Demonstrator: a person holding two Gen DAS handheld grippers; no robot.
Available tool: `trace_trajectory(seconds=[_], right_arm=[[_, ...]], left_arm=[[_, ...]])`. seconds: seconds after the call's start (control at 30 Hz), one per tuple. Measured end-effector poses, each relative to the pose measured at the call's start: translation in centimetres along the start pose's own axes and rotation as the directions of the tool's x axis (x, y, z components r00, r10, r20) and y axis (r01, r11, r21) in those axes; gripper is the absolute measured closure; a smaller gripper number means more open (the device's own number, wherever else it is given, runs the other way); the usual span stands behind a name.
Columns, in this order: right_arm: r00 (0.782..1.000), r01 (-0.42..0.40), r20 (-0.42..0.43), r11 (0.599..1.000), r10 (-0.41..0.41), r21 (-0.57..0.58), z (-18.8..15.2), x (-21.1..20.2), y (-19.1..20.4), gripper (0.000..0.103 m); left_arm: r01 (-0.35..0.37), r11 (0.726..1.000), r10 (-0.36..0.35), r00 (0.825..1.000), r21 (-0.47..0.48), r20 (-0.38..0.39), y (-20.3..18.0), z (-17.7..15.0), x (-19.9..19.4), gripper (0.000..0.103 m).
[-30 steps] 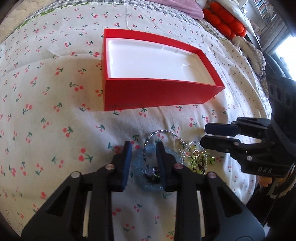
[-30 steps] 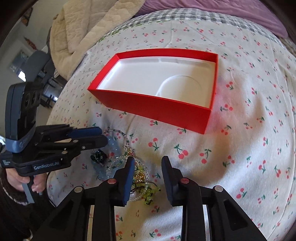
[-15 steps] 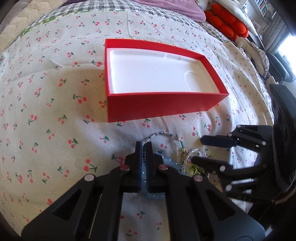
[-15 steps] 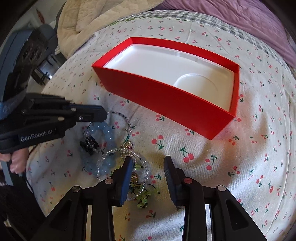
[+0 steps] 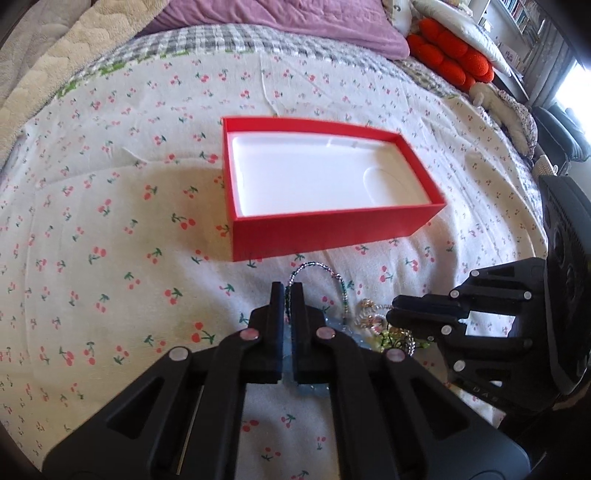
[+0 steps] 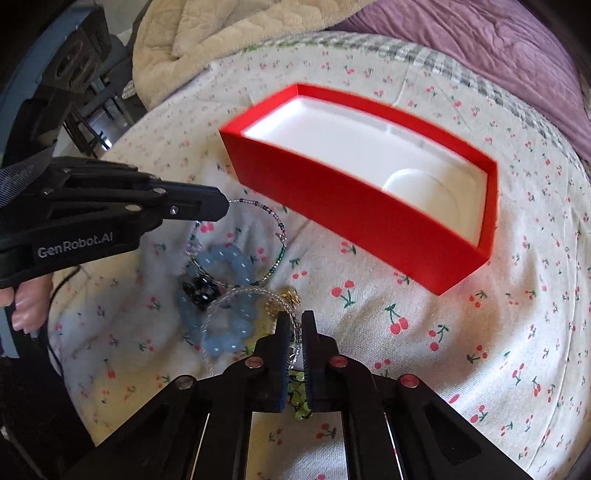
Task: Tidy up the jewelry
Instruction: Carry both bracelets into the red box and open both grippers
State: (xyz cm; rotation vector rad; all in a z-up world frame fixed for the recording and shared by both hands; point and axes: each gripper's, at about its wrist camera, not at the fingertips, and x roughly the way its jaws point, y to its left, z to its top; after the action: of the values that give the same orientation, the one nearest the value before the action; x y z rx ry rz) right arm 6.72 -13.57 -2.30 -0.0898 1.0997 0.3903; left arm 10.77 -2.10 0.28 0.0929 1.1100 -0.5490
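A red box with a white insert lies open on the cherry-print bedspread; it also shows in the right wrist view. In front of it lies a heap of jewelry: a thin beaded bracelet, a blue bead bracelet, a clear bead bracelet, gold and green pieces. My left gripper is shut on the thin beaded bracelet, lifted above the heap. My right gripper is shut on the clear bead bracelet strand.
A purple blanket and a beige quilt lie at the far side of the bed. Orange cushions sit at the far right. The bedspread stretches to the left of the box.
Both grippers have closed: the left on the thin beaded bracelet, the right on the clear bead strand. The left gripper has risen and pulled back, drawing the thin bracelet up.
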Motion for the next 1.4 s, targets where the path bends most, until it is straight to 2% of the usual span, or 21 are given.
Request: trace_trajectory(seconds=[0.27, 0.4, 0.57, 0.73, 0.93, 1.0, 1.13, 1.3, 1.4], right_arm=[[0.993, -0.013, 0.116, 0.999, 0.009, 0.035, 0.6, -4.3, 0.0, 0.099], [0.985, 0.013, 0.172, 0.998, -0.023, 0.057, 1.4, -6.4, -0.3, 0.099], [0.968, 0.045, 0.241, 0.992, -0.072, 0.118, 4.0, -8.6, -0.7, 0.099], [0.947, 0.057, 0.301, 0.982, -0.11, 0.179, 5.8, -10.0, -2.0, 0.099], [0.938, 0.112, 0.296, 0.966, -0.18, 0.232, 7.4, -8.8, -3.1, 0.099], [0.94, 0.11, 0.286, 0.961, -0.183, 0.253, 7.7, -8.1, -3.6, 0.099], [0.951, 0.089, 0.261, 0.956, -0.165, 0.28, 7.8, -7.0, -4.1, 0.099], [0.959, -0.001, 0.272, 0.959, -0.08, 0.285, 8.3, -6.3, -3.6, 0.099], [0.963, -0.001, 0.257, 0.956, -0.078, 0.293, 8.4, -5.5, -3.8, 0.099]], left_arm=[[0.01, 1.0, -0.011, 0.997, 0.007, 0.077, -0.6, 0.6, -3.3, 0.099], [0.011, 1.0, -0.011, 0.993, 0.002, 0.115, -1.1, 1.5, -4.5, 0.099], [0.026, 0.999, -0.021, 0.982, -0.023, 0.186, -1.8, 3.4, -5.8, 0.099], [0.064, 0.996, -0.049, 0.971, -0.061, 0.233, -2.0, 5.5, -5.2, 0.099], [0.13, 0.985, -0.1, 0.967, -0.115, 0.233, -1.6, 7.0, -2.4, 0.099], [0.113, 0.985, -0.082, 0.972, -0.13, 0.221, -1.2, 7.1, -1.5, 0.099], [0.003, 0.987, 0.023, 0.987, -0.161, 0.16, 0.1, 6.8, 0.5, 0.099], [-0.049, 0.984, 0.072, 0.989, -0.174, 0.129, 1.0, 6.3, 1.2, 0.099], [-0.073, 0.984, 0.092, 0.989, -0.162, 0.116, 1.0, 6.2, 1.5, 0.099]])
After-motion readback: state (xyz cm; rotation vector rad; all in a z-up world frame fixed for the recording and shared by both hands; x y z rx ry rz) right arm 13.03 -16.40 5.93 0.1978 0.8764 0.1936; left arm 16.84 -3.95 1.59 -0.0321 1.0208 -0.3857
